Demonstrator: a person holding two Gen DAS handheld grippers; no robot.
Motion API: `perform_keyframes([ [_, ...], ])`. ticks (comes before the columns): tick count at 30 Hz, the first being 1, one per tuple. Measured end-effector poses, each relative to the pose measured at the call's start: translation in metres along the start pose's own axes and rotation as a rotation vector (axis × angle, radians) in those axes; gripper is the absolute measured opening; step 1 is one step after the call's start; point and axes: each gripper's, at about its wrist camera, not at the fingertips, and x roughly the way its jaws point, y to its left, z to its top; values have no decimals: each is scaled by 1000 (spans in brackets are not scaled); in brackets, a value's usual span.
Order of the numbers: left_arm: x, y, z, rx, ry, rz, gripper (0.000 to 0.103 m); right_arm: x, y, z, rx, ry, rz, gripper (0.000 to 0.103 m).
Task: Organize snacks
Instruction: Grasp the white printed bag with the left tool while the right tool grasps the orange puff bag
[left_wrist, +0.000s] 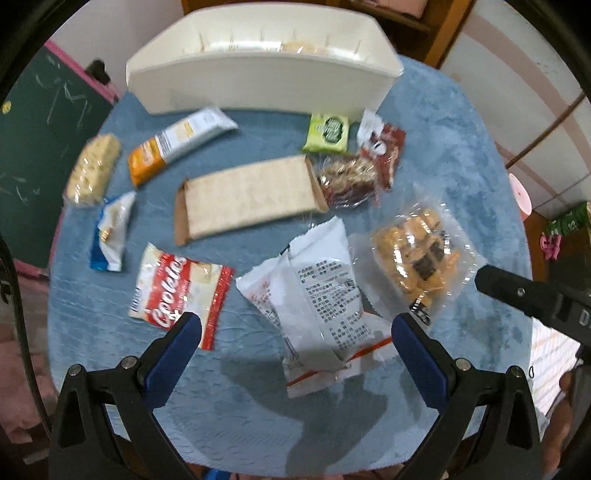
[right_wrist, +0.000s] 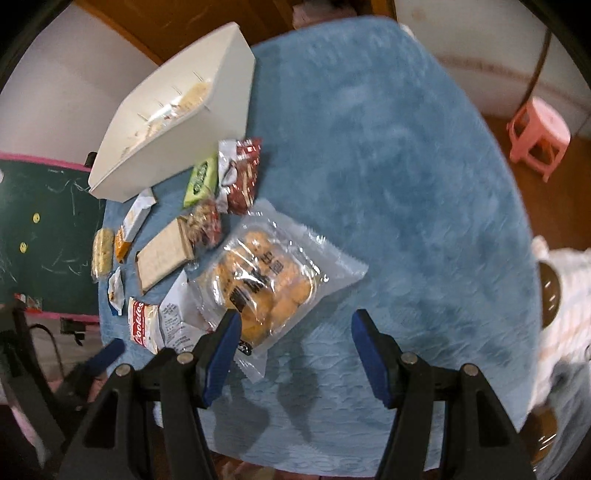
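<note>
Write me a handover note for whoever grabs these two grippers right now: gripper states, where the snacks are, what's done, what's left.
Left gripper: open, empty, above the white printed packet.
Right gripper: open, empty, beside the clear bag of golden pastries.
White bin stands at the far edge of the blue table cover; something pale already lies inside, too blurred to name.
Still loose on the cover: Cookies pack, long cracker pack, orange-and-white bar, green packet, several more.
Left: move them all into the bin.
</note>
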Motion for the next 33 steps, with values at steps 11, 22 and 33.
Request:
perform_keyframes([
  [11, 49, 6, 2, -93, 97, -46, 102, 48, 1, 12, 130, 103, 122, 63],
  [22, 72, 5, 5, -97, 150, -76, 103, 65, 26, 32, 145, 104, 53, 82],
  [33, 87, -16, 12, -75, 176, -79, 103, 94, 71, 41, 23, 139, -118, 93],
])
